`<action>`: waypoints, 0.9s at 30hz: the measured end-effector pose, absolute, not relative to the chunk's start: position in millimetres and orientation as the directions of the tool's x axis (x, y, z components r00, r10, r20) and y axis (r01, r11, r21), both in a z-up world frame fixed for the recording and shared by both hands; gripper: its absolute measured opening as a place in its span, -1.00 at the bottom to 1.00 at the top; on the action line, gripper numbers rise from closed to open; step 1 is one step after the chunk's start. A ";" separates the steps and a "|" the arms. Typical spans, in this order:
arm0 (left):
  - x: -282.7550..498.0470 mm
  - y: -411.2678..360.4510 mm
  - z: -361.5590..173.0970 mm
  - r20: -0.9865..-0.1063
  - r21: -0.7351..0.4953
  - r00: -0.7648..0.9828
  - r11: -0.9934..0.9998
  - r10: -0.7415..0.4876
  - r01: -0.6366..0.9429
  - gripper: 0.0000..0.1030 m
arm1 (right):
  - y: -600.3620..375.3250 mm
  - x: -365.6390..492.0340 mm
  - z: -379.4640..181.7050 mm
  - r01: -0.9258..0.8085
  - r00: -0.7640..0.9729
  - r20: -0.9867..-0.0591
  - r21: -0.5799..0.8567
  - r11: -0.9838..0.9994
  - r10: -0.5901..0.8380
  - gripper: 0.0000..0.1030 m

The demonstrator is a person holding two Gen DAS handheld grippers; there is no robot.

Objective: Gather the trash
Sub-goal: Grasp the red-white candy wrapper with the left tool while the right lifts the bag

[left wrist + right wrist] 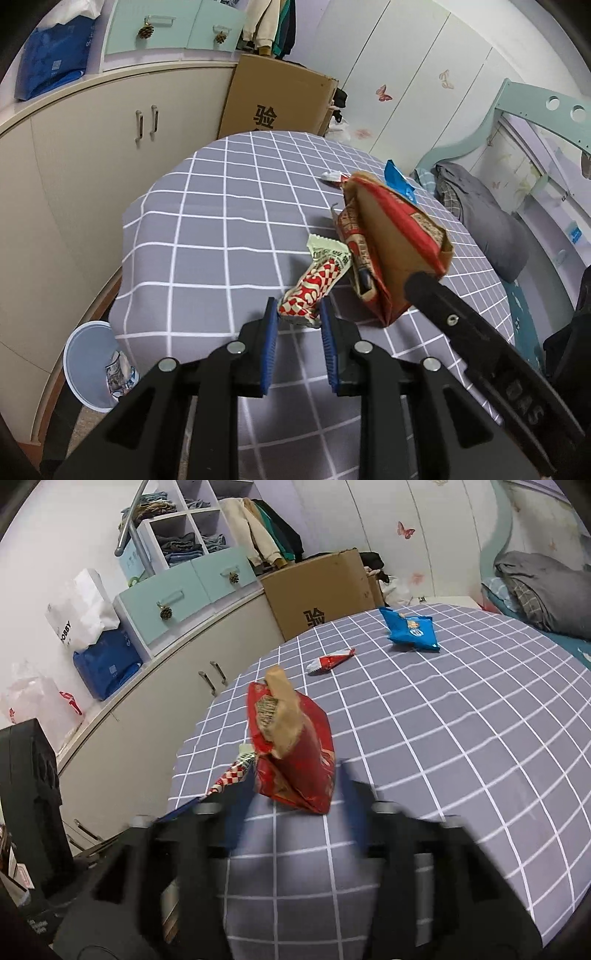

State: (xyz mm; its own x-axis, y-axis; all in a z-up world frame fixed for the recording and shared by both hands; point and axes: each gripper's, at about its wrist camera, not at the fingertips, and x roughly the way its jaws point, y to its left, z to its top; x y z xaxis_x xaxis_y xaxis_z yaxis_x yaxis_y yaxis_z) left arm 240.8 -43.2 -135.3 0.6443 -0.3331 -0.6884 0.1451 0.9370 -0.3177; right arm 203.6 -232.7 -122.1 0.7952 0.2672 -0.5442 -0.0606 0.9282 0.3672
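Observation:
A red-and-white checked wrapper [317,284] lies on the grey checked table [207,229], its near end between the blue pads of my left gripper [298,314], which stand apart on either side of it. A red and brown paper bag [388,240] stands beside it; the right gripper's black finger [461,325] reaches to the bag's near corner. In the right wrist view the bag [291,746] sits between the blurred fingers of my right gripper [295,794], jaws wide apart. A small red-and-white wrapper [330,661] and a blue snack bag [410,627] lie farther back.
A pale blue trash bin [92,365] with some waste stands on the floor left of the table. Cream cabinets [74,166] run along the left. A cardboard box [277,99] stands behind the table. A bed with grey bedding [487,221] is on the right.

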 end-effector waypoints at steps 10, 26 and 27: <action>245.2 -44.0 -136.3 -0.687 -0.317 0.650 0.939 -0.325 0.135 -0.58 | -229.4 241.5 -122.7 -0.061 0.787 -0.566 0.323 0.944 0.245 -0.39; 226.8 67.0 -118.5 -0.632 -0.332 0.751 0.943 -0.192 -0.038 -0.58 | -134.0 224.1 -94.9 -0.272 0.770 -0.503 0.299 0.915 0.394 -0.42; 222.1 83.2 -119.9 -0.636 -0.325 0.755 0.943 -0.160 -0.074 -0.58 | -120.5 224.0 -94.7 -0.296 0.759 -0.505 0.295 0.908 0.411 -0.42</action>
